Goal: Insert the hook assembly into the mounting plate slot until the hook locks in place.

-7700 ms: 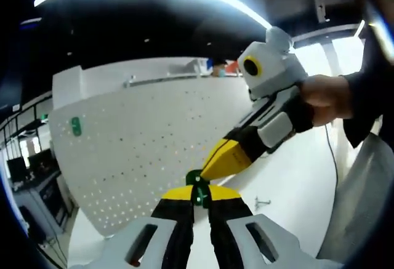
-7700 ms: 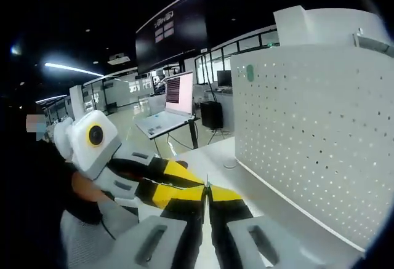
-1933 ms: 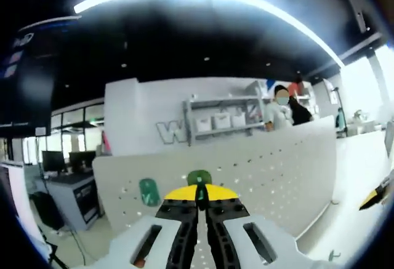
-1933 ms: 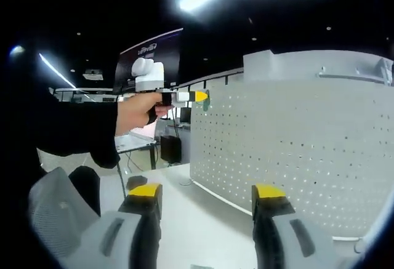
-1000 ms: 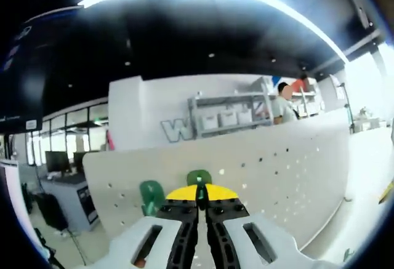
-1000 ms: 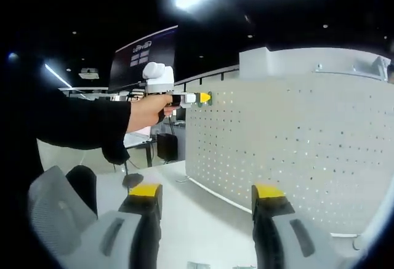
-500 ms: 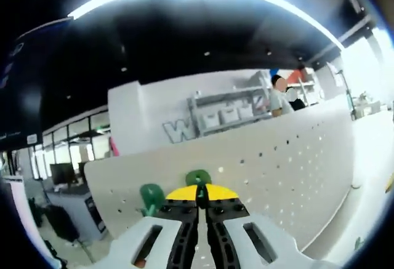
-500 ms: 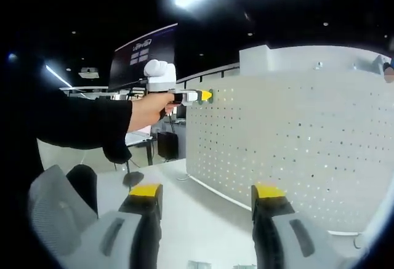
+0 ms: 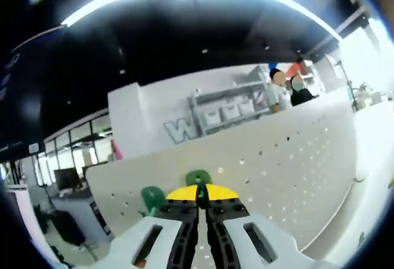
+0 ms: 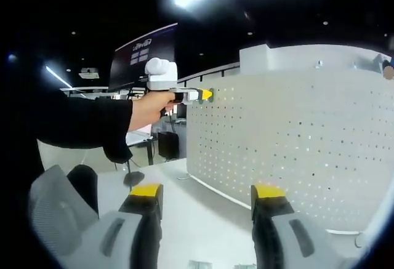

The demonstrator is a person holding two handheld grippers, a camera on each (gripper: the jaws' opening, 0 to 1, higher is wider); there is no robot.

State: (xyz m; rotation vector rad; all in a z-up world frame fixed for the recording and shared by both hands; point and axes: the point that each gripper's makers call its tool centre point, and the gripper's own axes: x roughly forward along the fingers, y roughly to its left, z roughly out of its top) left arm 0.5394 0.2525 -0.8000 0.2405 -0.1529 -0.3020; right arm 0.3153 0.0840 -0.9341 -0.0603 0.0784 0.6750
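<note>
White perforated mounting plate [image 10: 295, 140]; green hooks [image 9: 198, 177]; yellow-tipped black left gripper [image 9: 198, 194]

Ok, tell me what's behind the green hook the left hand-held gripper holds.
Behind the green hook stands the white pegboard. Its holes show around it; the hook and the left hand-held gripper cover the slot.

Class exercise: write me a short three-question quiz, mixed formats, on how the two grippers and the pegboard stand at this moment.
1. True or false: the right gripper stands open and empty.
2. What does the left gripper pinch? A) green hook B) cable C) nothing
3. Fill in: a second green hook sits near the upper ____ corner of the pegboard, as the left gripper view shows it.

Key: 1 true; 2 A; 3 left.
</note>
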